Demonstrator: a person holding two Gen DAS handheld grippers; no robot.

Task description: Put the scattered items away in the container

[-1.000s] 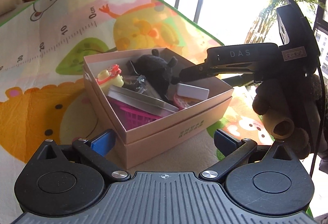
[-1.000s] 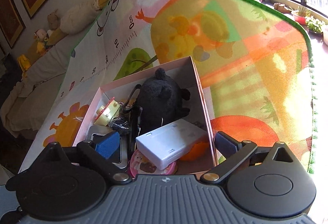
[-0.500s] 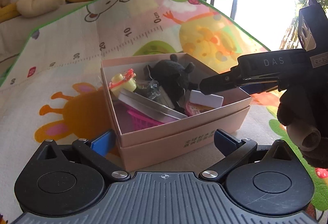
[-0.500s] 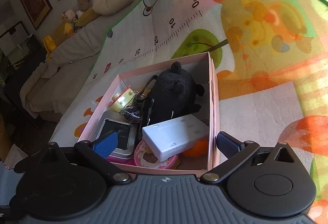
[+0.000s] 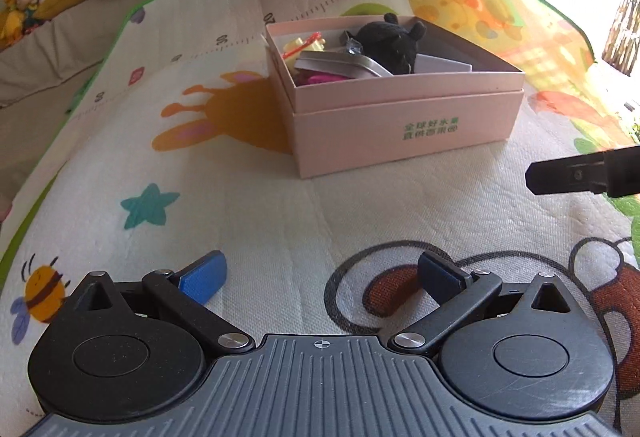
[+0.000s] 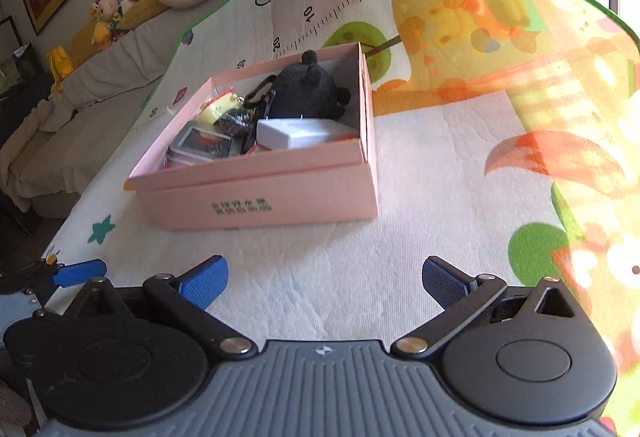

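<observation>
Here both empty claws, left claw (image 5: 320,277) and right claw (image 6: 324,279), gape apart from box (image 6: 260,193).

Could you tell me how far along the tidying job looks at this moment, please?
Mostly done: the black plush toy, white rectangular box and silver metal tin sit inside the pink cardboard box. Nothing is in hand: the left gripper and right gripper are both open and empty. No loose items show on the cartoon play mat.

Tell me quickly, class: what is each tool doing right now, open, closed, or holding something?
Left tool: open, holding nothing, above the mat.
Right tool: open, holding nothing, short of the pink box.
</observation>
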